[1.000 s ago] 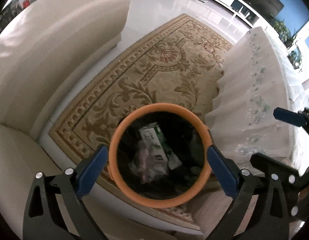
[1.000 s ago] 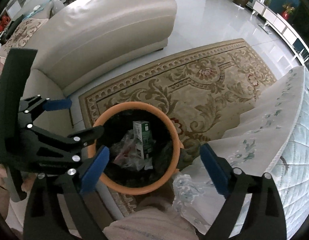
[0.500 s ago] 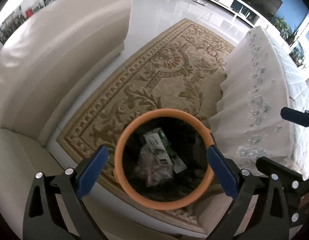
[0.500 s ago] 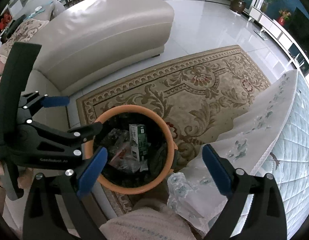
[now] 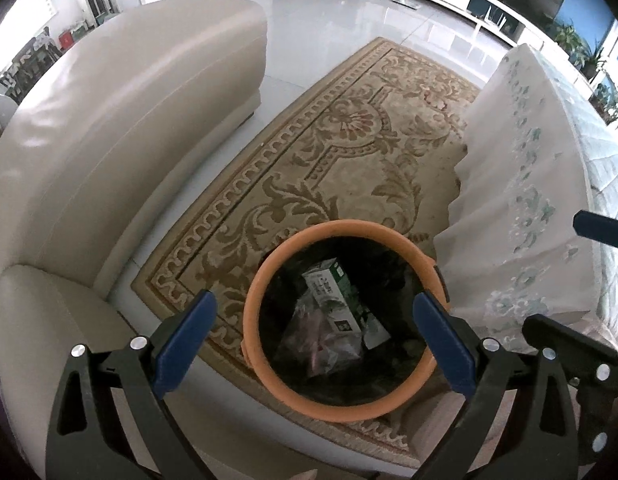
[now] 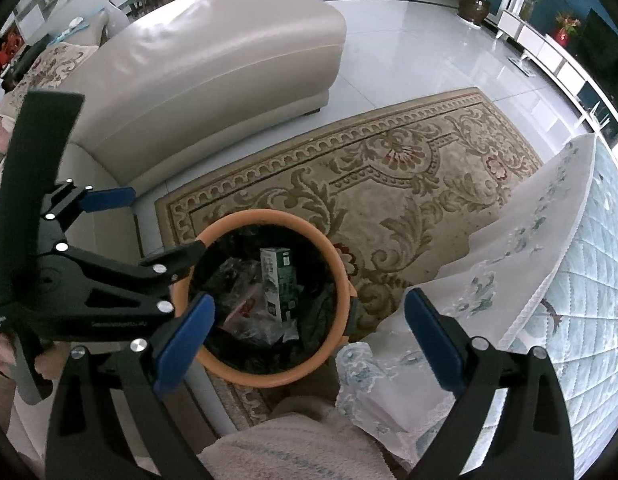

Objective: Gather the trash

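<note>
An orange-rimmed trash bin (image 5: pixel 253 320) with a black liner stands on the carpet; it also shows in the right wrist view (image 6: pixel 341 280). Inside lie a green and white carton (image 5: pixel 335 300), also seen in the right wrist view (image 6: pixel 279 284), and crumpled clear plastic wrappers (image 5: pixel 317 348). My left gripper (image 5: pixel 315 336) is open and empty, high above the bin; it also shows in the right wrist view (image 6: pixel 149 232) at the left. My right gripper (image 6: pixel 307 336) is open and empty above the bin's right side.
A cream leather sofa (image 5: pixel 109 120) curves along the left. A patterned beige carpet (image 5: pixel 349 140) covers the white tiled floor. A table with a lace-edged floral cloth (image 5: pixel 529 200) stands at the right. A pink-sleeved arm (image 6: pixel 301 444) is at the bottom.
Both grippers have risen and drawn back from the bin, which now looks smaller and lower in both views. Both stay open and empty.
</note>
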Tool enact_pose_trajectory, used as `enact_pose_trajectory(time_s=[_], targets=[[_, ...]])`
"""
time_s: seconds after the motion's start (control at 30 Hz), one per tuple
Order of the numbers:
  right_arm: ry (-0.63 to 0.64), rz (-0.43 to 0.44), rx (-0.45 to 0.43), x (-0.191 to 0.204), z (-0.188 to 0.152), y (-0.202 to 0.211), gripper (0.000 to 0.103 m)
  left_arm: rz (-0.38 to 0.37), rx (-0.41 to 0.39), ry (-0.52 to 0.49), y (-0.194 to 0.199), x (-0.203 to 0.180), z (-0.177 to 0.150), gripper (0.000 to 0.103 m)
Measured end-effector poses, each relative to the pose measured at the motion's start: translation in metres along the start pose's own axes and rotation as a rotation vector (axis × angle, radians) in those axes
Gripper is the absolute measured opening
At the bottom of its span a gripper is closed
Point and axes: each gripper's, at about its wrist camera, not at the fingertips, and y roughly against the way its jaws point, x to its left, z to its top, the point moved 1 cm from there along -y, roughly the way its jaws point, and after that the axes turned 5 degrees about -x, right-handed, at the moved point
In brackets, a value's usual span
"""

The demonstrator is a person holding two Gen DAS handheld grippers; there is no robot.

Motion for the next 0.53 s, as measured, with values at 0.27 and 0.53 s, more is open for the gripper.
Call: enact_pose_trajectory(time_s=[0.27,0.53], targets=[[-0.012,0.006,0.001,-0.0013,0.0004,0.0006,0.094,0.013,-0.007,-0.011,0.0014,-0.0029,-0.0015,0.096],[-0.006,0.003,-0.002,-0.0016,0.0006,0.0010,0.094,0.005,0.004,0.000,0.0005,-0.0049,-0.0038,0.096]])
